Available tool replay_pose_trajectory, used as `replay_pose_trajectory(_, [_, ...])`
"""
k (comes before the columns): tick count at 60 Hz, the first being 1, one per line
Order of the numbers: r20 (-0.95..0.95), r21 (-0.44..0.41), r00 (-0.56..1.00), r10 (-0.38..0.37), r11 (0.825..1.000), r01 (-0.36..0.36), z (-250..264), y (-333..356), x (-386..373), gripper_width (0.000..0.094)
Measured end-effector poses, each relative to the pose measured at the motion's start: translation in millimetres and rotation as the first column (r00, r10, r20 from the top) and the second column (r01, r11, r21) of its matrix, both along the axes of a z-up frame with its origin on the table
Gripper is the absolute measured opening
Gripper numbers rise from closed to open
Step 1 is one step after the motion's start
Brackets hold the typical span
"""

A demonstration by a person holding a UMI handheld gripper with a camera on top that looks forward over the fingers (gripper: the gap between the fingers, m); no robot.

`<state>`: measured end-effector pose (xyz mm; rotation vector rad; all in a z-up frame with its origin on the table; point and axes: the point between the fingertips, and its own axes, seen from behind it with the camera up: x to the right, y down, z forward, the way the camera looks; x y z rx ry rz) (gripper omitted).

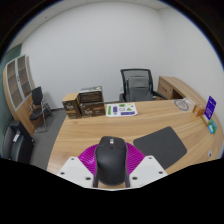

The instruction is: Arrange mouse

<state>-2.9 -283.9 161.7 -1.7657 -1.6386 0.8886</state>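
The wooden desk [95, 132] carries a dark mouse pad [163, 146] at near right. Papers [124, 109] lie at its far edge.

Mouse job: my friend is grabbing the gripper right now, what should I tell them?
Gripper: its fingers are closed on the black mouse, pink pads on both sides, so the mouse is held.
Mouse: between the fingers, above the near part of the wooden desk.
Mouse pad: dark, lying on the desk just ahead and to the right of the fingers.
Done: mouse picked up.
Left: probably carry it over to the mouse pad, set it down neatly, then open the fingers.
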Motion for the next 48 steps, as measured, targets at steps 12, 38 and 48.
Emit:
replay_pose_trajectory(12, [-0.049,0.065,0.995,-0.086,0.994,0.089,17,121,-36,0.0352])
replay_pose_trajectory(38, [0.048,0.056,0.988,-0.15,0.988,0.147,-123,237,-71,0.0351])
replay_pose_trajectory(48, [0.093,0.055,0.985,-0.148,0.988,0.143,-165,242,-71,0.0359])
